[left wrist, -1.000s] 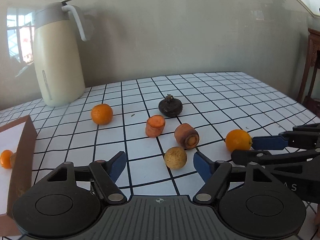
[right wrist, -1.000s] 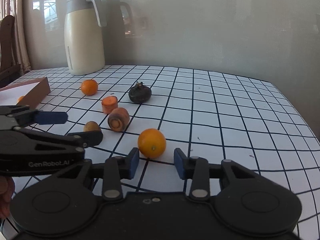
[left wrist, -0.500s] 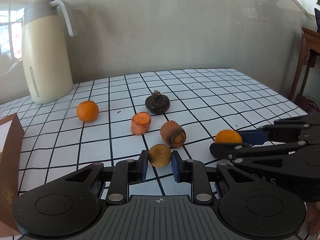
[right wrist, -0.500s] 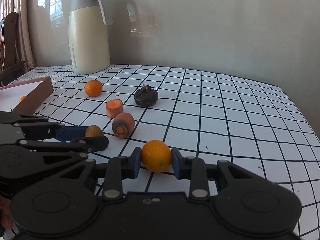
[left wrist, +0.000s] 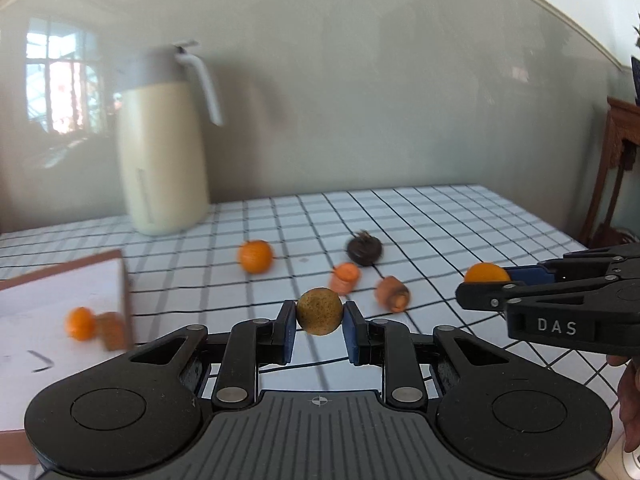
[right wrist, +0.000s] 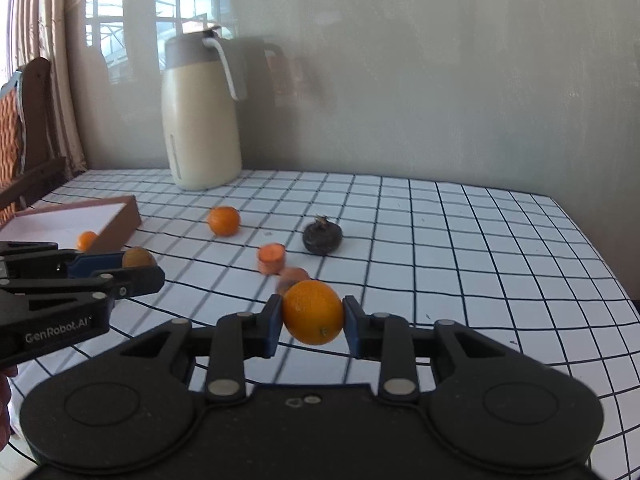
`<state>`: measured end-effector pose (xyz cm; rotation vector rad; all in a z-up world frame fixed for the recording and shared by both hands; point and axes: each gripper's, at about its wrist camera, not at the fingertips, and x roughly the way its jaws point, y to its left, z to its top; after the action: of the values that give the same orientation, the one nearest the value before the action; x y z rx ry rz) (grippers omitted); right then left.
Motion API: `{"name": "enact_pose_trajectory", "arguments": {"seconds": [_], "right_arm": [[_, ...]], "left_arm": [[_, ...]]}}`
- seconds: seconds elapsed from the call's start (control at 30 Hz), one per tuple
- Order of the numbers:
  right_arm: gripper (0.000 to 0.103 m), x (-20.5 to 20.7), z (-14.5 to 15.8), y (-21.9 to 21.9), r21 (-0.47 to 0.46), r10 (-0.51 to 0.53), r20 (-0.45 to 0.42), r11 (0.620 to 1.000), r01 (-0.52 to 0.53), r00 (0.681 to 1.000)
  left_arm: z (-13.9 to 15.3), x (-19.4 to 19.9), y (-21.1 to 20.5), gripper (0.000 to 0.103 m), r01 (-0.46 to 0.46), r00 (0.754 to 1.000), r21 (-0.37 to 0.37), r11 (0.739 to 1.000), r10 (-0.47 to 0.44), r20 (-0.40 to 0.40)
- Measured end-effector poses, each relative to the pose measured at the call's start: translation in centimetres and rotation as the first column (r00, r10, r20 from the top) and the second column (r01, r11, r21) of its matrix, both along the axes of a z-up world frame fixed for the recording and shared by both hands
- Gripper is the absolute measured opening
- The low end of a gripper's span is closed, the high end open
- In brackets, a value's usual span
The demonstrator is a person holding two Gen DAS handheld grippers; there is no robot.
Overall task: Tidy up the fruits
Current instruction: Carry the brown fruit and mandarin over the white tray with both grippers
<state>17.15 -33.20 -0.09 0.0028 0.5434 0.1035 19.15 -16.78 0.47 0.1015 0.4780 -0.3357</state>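
Note:
My left gripper (left wrist: 319, 330) is shut on a small yellow-brown round fruit (left wrist: 319, 311) and holds it above the table. My right gripper (right wrist: 312, 326) is shut on an orange (right wrist: 313, 312), also lifted; it shows at the right of the left wrist view (left wrist: 486, 273). On the checked tablecloth lie another orange (left wrist: 255, 256), a dark mangosteen (left wrist: 363, 249) and two carrot pieces (left wrist: 345, 278) (left wrist: 393, 294). A brown box (left wrist: 60, 312) at the left holds a small orange (left wrist: 80, 323).
A cream thermos jug (left wrist: 164, 160) stands at the back left by the wall. A wooden chair (right wrist: 24, 136) stands beyond the table's left side. A dark wooden stand (left wrist: 620, 168) is at the far right. The table edge (right wrist: 592, 248) runs along the right.
Both grippers closed on their fruits and lifted them off the table. The view has swung, so the box and jug now sit further right in the left wrist view.

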Motion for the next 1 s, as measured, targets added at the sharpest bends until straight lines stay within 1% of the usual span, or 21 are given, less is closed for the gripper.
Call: {"name": "enact_pose_trajectory", "arguments": {"seconds": [0.13, 0.4, 0.7, 1.0], "right_arm": [[0.023, -1.1, 0.8, 1.9, 0.013, 0.034, 0.018, 0.999, -0.034, 0.999], [0.023, -2.1, 2.5, 6.4, 0.022, 0.118, 0.059, 0.993, -0.12, 0.991], [0.023, -2.0, 3.3, 11.1, 0.017, 0.218, 0.086, 0.975, -0.22, 0.972], [0.023, -1.6, 3.6, 14.8, 0.011, 0.289, 0.103, 0.957, -0.291, 0.952]], "left_arm": [[1.0, -1.3, 2.4, 0.025, -0.035, 0.999, -0.006, 0.999, 0.035, 0.022], [1.8, -3.8, 7.3, 0.025, -0.116, 0.992, -0.025, 0.993, 0.116, 0.04], [2.1, -4.5, 12.5, 0.025, -0.208, 0.976, -0.041, 0.977, 0.21, 0.051], [2.3, -4.8, 16.0, 0.025, -0.272, 0.959, -0.051, 0.961, 0.275, 0.066]]}}
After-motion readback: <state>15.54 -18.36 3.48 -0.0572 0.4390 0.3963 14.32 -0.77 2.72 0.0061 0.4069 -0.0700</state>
